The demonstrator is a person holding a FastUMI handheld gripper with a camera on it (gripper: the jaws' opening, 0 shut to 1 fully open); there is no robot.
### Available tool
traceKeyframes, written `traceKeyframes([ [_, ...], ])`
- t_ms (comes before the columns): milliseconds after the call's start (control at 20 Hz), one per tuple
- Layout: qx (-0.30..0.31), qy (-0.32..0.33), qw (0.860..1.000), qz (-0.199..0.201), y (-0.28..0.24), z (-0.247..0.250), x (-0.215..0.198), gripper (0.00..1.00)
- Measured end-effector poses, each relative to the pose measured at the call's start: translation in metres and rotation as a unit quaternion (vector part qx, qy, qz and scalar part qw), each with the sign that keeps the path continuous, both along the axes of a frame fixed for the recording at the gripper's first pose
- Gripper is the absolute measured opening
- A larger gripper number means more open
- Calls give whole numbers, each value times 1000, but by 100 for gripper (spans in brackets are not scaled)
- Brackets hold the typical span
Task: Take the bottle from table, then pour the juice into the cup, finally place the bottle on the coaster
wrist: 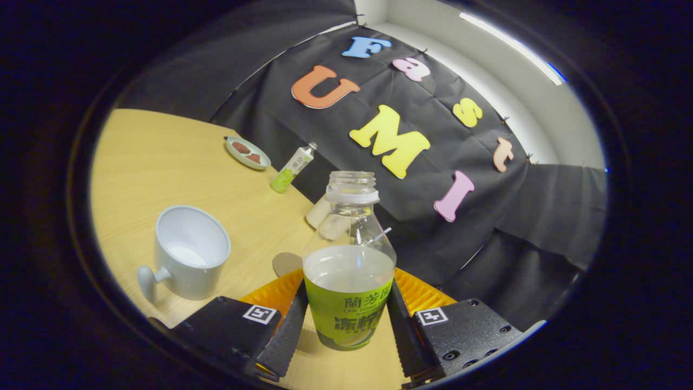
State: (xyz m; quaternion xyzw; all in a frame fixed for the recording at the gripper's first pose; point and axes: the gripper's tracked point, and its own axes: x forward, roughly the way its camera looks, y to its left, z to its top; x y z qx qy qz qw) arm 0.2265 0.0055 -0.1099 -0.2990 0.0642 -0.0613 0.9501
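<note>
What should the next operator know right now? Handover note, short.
Gripper: both ridged black fingers press the sides of the clear uncapped plastic bottle with the green label, held upright, part full of pale juice.
White ceramic mug: on the wooden table, beside the bottle, interior mostly white; contents cannot be judged.
Round tan coaster: just beyond the fingers, bare.
Done: bottle gripped.
Left: pour into the mug, set the bottle on the coaster.
</note>
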Motion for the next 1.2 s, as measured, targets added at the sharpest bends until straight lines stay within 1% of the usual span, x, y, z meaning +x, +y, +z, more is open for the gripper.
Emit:
traceKeyframes([
  [100,90,37,995,38,8,-9,3,79],
  [200,168,29,984,54,2,11,11,79],
  [250,203,21,977,62,-1,23,14,79],
  [350,272,16,958,85,-2,39,26,79],
  [400,294,20,951,90,-3,45,36,79],
  [450,299,25,950,90,-6,46,46,79],
  [600,279,30,955,98,-5,46,78,79],
  [700,281,39,953,109,2,38,100,79],
  [900,285,43,951,115,10,22,139,79],
  [1000,297,58,946,117,18,9,152,79],
  [1100,300,68,946,105,17,-2,162,79],
  [1200,312,58,942,108,16,-1,166,80],
])
